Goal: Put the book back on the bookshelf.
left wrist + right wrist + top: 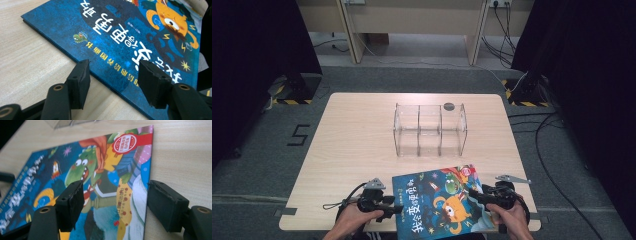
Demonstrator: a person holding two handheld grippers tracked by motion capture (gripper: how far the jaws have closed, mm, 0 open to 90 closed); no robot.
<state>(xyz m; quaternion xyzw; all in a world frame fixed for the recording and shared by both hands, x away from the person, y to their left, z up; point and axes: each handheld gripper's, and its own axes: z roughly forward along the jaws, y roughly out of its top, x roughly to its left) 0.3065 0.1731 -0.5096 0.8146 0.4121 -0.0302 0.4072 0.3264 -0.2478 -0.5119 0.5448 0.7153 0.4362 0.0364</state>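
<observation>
One book [439,200] lies at the table [352,145] near edge, 6 o'clock from one clear rack [430,130], its lower edge cut off; grey floor around. Left gripper [113,76] view: jaws spread, straddling the book's edge. Right gripper [116,200] view: jaws spread astride its other edge, no pinch

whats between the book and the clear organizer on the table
Nothing: in the high view, only bare tabletop separates the picture book from the clear organizer behind it.
</observation>
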